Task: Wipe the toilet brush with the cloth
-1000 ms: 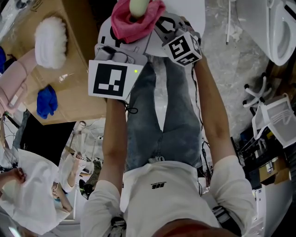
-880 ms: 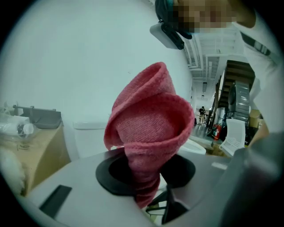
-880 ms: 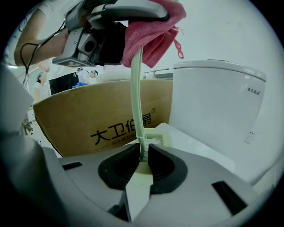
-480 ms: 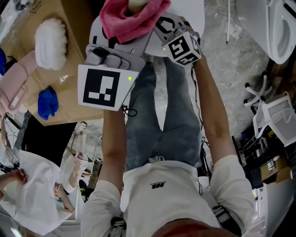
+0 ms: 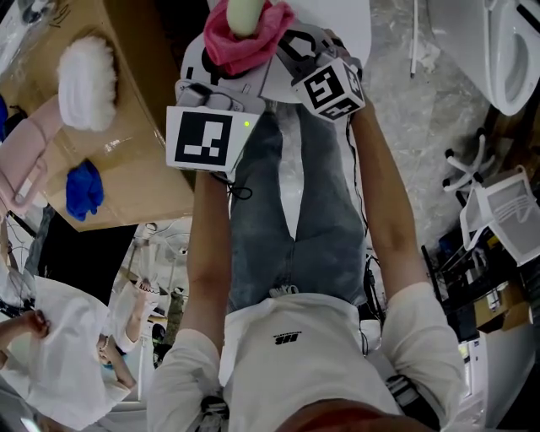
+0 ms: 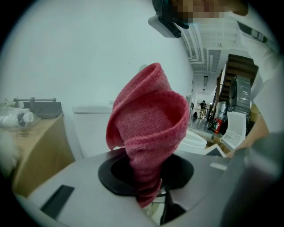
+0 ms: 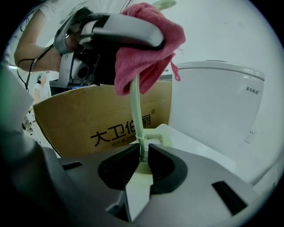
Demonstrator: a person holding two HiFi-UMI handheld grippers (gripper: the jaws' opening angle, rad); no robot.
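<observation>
My right gripper (image 7: 143, 156) is shut on the pale green toilet brush (image 7: 136, 113), gripping it low by the bristle head with the thin handle rising up. My left gripper (image 6: 148, 195) is shut on the pink cloth (image 6: 148, 133), which is bunched around the upper handle (image 5: 244, 15) of the brush. In the head view the pink cloth (image 5: 245, 38) sits at the top centre between the left gripper (image 5: 221, 63) and the right gripper (image 5: 278, 59). The right gripper view shows the cloth (image 7: 146, 44) held by the left gripper's grey body high on the handle.
A brown cardboard box (image 5: 118, 143) lies at left with a white fluffy duster (image 5: 84, 80) and a blue cloth (image 5: 84, 187) on it. A white toilet (image 7: 213, 102) stands behind the brush. Another toilet (image 5: 510, 51) and white racks (image 5: 502, 219) are at right.
The left gripper with the pink cloth slid out along the brush handle, then back, ending roughly where it began. The right gripper has stayed in place.
</observation>
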